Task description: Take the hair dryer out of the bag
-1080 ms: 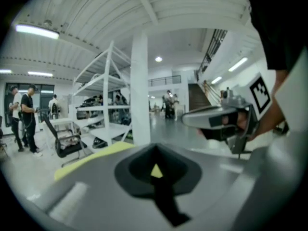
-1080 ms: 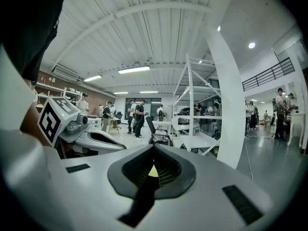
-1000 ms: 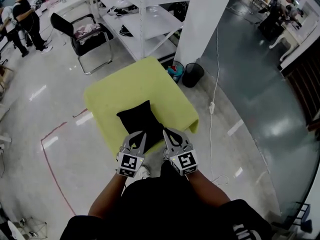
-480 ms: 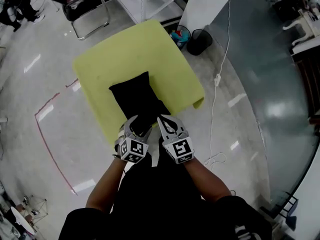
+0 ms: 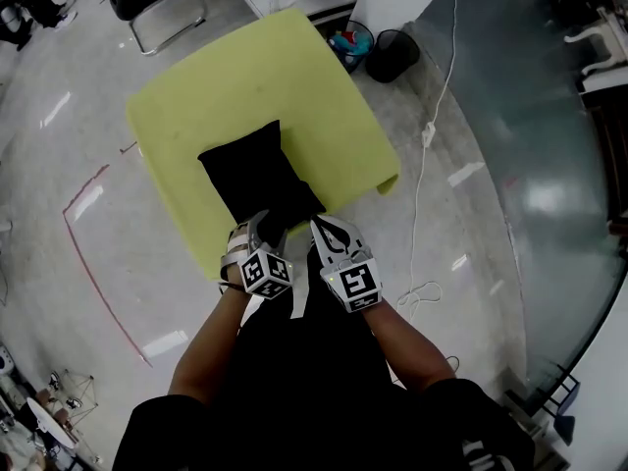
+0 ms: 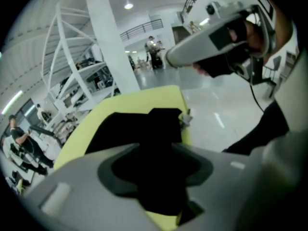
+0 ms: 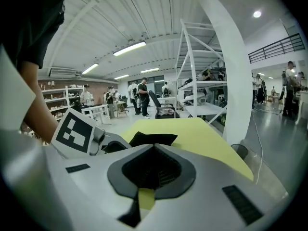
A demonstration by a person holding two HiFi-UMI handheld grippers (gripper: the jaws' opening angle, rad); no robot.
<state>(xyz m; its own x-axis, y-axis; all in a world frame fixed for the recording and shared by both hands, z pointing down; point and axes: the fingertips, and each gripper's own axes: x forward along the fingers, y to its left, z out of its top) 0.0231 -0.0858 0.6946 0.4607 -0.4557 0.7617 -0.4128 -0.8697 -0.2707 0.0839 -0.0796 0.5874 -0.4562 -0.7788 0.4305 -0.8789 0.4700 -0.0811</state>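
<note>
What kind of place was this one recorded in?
Probably a large industrial hall used as a shared workspace: tall white metal shelves, strip lights on a high ceiling, and several people standing about on a polished floor.

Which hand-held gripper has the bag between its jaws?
The left hand-held gripper: its jaws are closing around the bag; the right hand-held gripper is shut, empty.

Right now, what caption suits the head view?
Left gripper, jaws closing, straddles the near end of a black bag on a yellow-green table; right gripper shut alongside.
</note>
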